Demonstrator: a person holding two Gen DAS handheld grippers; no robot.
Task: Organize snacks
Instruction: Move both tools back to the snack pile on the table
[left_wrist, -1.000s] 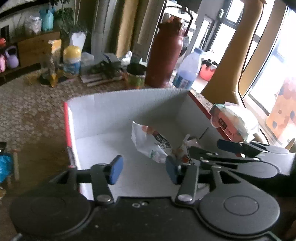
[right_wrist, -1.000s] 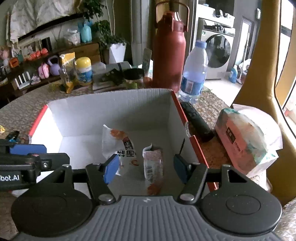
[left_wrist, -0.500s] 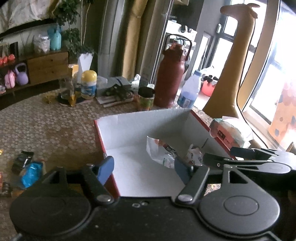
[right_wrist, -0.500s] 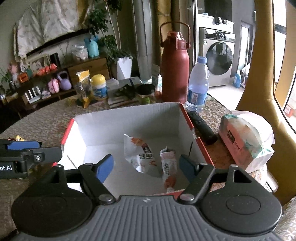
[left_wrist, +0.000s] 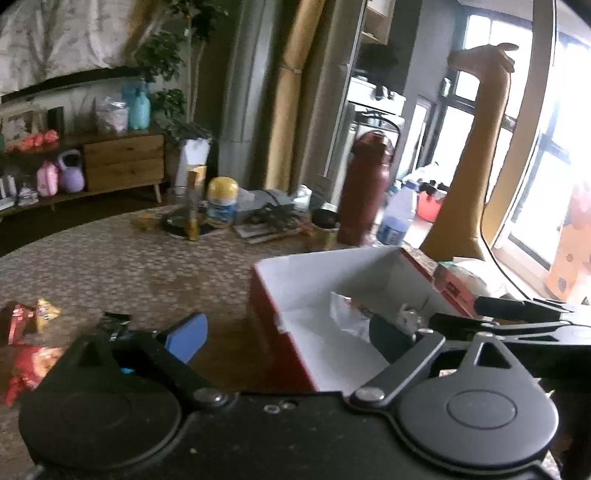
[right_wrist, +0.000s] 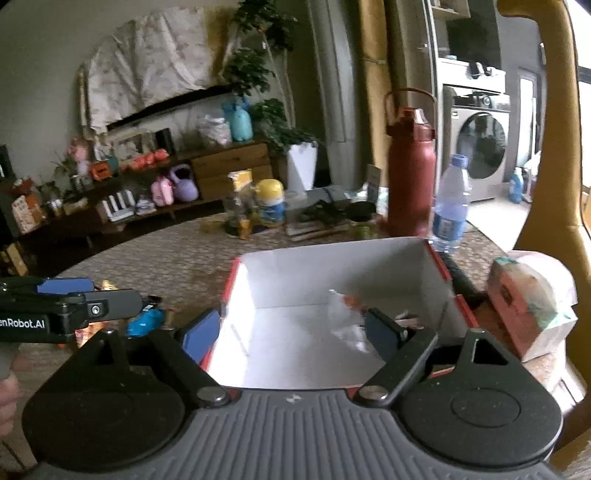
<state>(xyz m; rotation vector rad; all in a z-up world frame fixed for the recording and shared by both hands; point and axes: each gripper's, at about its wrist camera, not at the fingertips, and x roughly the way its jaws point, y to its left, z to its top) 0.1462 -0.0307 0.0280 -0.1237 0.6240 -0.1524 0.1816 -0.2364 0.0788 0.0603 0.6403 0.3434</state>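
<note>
A red box with a white inside (left_wrist: 295, 280) (right_wrist: 280, 273) stands on the table and holds two white snack packets (left_wrist: 343, 314) (right_wrist: 341, 314). Loose snack packets lie on the table left of the box: red ones (left_wrist: 26, 365), a black one (left_wrist: 114, 321) and a blue one (right_wrist: 146, 319). My left gripper (left_wrist: 288, 341) is open and empty, raised near the box's front left corner. My right gripper (right_wrist: 290, 332) is open and empty, raised over the box's near edge. The left gripper also shows at the left of the right wrist view (right_wrist: 66, 295).
At the back of the table stand a dark red flask (right_wrist: 410, 170), a water bottle (right_wrist: 450, 206), a yellow-lidded jar (right_wrist: 271, 203) and clutter. A tissue pack (right_wrist: 528, 302) lies right of the box. A yellow giraffe figure (left_wrist: 476, 155) rises behind.
Both grippers have pulled up and back from the box, and the left one has swung leftward. The loose snacks on the table have come into view. Both stay open and empty.
</note>
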